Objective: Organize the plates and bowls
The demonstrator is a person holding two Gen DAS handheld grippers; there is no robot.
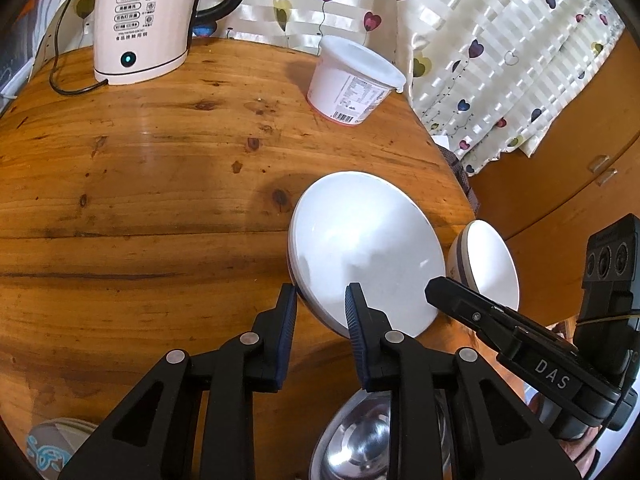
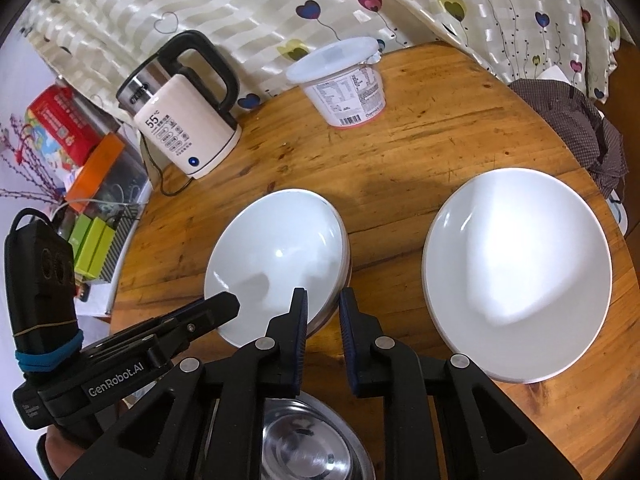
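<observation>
In the left wrist view my left gripper (image 1: 322, 296) is open, its jaws on either side of the near rim of a white plate (image 1: 368, 248) on the wooden table (image 1: 140, 184). A white bowl with a dark band (image 1: 486, 260) stands right of it. A steel bowl (image 1: 360, 440) lies below the gripper. In the right wrist view my right gripper (image 2: 324, 304) is open, its jaws straddling the near right rim of a white plate (image 2: 280, 256). A larger white plate (image 2: 520, 272) lies to the right. The steel bowl (image 2: 304, 444) sits under the gripper.
A white electric kettle (image 1: 140, 20) (image 2: 188, 120) with a cord stands at the back. A white lidded tub (image 1: 352, 80) (image 2: 344, 84) stands near the curtain. A dark cloth (image 2: 576, 124) hangs at the table's right edge. Boxes (image 2: 68, 128) crowd a shelf left of the table.
</observation>
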